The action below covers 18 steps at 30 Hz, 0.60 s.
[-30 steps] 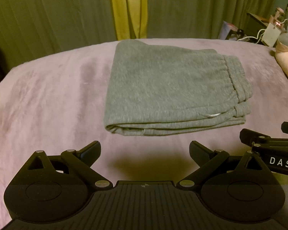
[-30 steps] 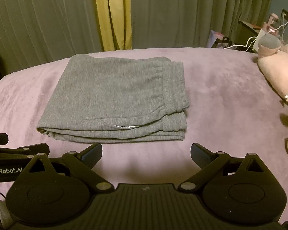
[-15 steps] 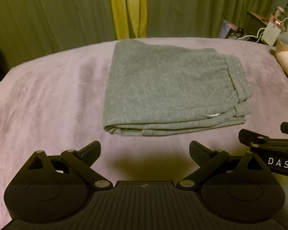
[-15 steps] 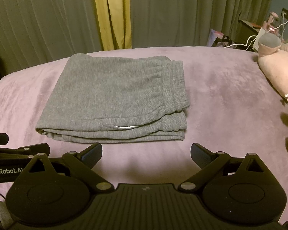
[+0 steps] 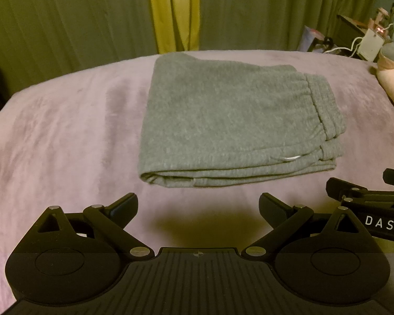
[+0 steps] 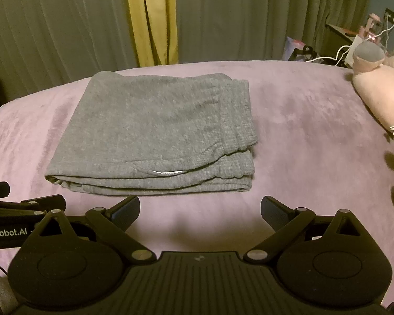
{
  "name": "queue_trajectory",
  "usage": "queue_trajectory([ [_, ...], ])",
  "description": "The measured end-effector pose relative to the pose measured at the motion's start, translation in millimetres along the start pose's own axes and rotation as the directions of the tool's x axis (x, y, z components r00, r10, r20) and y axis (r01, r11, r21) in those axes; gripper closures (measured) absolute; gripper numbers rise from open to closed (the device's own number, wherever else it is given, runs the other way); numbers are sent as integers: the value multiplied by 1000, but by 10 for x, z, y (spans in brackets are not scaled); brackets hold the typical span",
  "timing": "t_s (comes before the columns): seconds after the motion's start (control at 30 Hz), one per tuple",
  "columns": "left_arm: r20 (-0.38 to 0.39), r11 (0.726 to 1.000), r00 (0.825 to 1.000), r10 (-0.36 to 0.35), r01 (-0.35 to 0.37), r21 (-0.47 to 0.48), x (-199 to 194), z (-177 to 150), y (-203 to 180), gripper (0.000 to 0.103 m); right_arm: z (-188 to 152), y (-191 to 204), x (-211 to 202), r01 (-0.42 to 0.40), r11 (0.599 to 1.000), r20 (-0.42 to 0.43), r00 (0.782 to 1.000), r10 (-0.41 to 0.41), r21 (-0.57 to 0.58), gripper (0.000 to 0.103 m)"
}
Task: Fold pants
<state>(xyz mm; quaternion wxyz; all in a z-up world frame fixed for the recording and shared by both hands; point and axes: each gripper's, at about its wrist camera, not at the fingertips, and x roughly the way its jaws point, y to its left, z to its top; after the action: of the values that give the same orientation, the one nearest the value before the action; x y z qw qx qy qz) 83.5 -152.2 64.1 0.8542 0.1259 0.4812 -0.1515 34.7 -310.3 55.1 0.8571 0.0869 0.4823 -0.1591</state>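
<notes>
Grey pants [image 5: 233, 120] folded into a flat stack on purple blanket [image 5: 65, 136], waistband at 3 o'clock side, fold edge at 6 facing grippers. Left gripper [image 5: 198, 206] released, jaws wide, nothing held, just short of near edge. Right gripper [image 6: 200, 210] also released, empty, side by side with left. Pink plush toy [image 6: 380, 84] at 2 o'clock, well apart from pants. Green curtains [image 6: 65, 26] at 12

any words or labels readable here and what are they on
"DAS" in white letters on the side of the right gripper, cut off by the picture's edge.
"enRobot.AI" in white letters on the side of the left gripper, its start cut off.
Small tag on the pink plush toy: too small to read.
Gray pants: no text visible.
</notes>
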Motion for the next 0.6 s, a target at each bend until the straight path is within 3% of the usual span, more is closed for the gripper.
queue_trajectory([
  [0.6,-1,1000,1000,2,-2,3,-7,-11,-4,2,-12,5,-29,-2,1000,7,1000,2,1,4],
])
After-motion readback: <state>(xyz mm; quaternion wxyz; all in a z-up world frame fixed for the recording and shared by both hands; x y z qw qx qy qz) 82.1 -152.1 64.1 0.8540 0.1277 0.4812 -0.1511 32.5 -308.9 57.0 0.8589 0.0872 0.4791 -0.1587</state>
